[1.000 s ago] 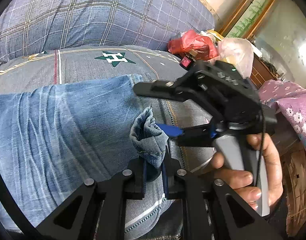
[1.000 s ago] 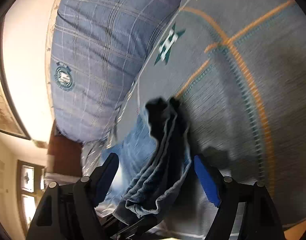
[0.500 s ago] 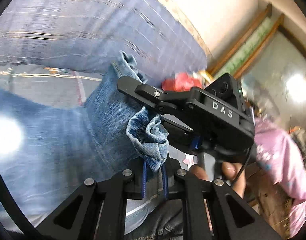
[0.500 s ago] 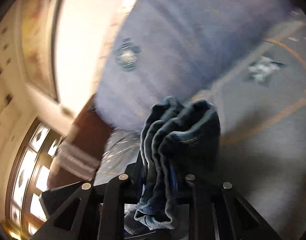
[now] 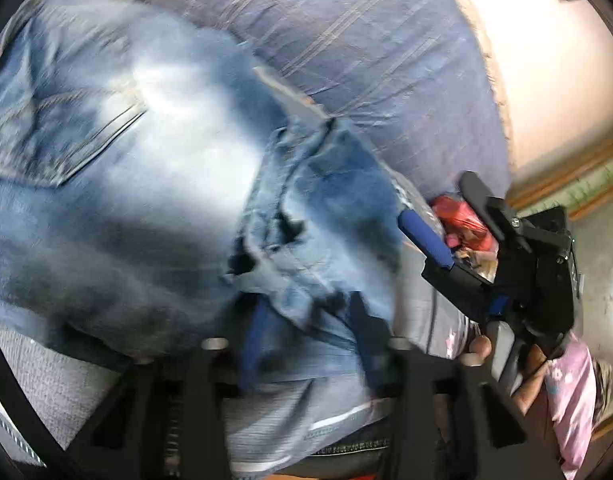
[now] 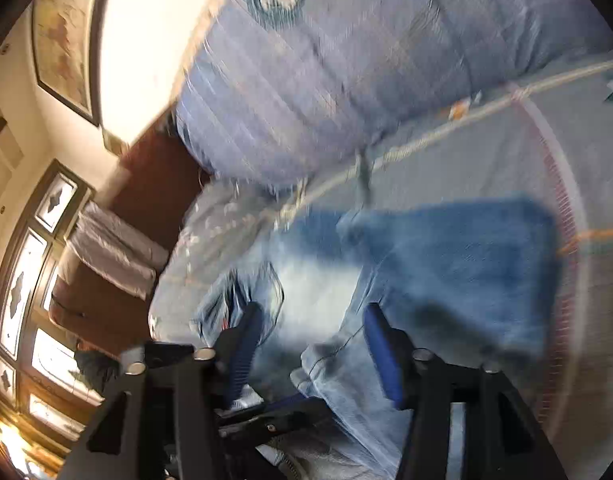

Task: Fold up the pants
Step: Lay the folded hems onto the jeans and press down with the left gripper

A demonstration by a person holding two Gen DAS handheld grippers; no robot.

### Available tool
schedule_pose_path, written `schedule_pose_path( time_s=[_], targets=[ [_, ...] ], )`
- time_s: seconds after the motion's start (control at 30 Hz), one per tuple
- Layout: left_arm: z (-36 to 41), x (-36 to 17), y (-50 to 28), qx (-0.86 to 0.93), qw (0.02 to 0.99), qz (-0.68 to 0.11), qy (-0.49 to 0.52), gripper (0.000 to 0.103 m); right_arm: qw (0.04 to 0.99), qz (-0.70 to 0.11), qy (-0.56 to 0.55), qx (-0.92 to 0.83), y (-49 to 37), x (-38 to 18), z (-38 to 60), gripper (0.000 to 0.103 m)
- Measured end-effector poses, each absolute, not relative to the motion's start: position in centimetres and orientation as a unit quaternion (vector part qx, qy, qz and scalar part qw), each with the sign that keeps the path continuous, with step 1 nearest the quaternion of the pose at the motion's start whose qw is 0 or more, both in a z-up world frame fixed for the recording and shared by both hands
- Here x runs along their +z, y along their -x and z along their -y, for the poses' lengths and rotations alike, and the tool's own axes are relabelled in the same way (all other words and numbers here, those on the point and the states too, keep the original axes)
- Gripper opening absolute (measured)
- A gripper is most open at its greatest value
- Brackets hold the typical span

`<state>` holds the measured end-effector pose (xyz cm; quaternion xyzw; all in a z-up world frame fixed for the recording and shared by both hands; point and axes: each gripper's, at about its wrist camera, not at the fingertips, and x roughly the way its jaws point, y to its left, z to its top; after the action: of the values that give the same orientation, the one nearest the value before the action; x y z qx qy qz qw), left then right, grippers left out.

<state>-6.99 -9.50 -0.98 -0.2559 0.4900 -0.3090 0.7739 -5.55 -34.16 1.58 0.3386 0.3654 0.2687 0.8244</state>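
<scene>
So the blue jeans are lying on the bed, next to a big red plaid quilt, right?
Not quite: the plaid quilt is blue-grey, not red, as the left wrist view shows. The jeans do lie on the bed beside it.

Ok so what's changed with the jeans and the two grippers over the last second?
Both grippers carried the gathered leg ends over onto the rest of the jeans and let go. The left gripper, clamped on a denim bunch before, has just opened; the cloth lies loose between its fingers. The right gripper closed on its bunch, then opened again, jeans lying beneath. The plaid quilt stays put.
</scene>
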Motion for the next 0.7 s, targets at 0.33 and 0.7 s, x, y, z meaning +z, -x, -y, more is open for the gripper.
schedule_pose_path(
  time_s=[0.33, 0.7],
  targets=[
    [10.8, -0.7, 4.3, -0.251, 0.791, -0.506, 0.233, 0.060, 0.845, -0.411, -0.322, 0.117, 6.0, -1.6, 38.0, 0.071],
    [7.2, -0.9, 7.5, -0.212, 0.813, -0.499, 0.213, 0.030, 0.849, -0.439, -0.264, 0.129, 5.2, -2.6, 34.4, 0.071]
  ],
)
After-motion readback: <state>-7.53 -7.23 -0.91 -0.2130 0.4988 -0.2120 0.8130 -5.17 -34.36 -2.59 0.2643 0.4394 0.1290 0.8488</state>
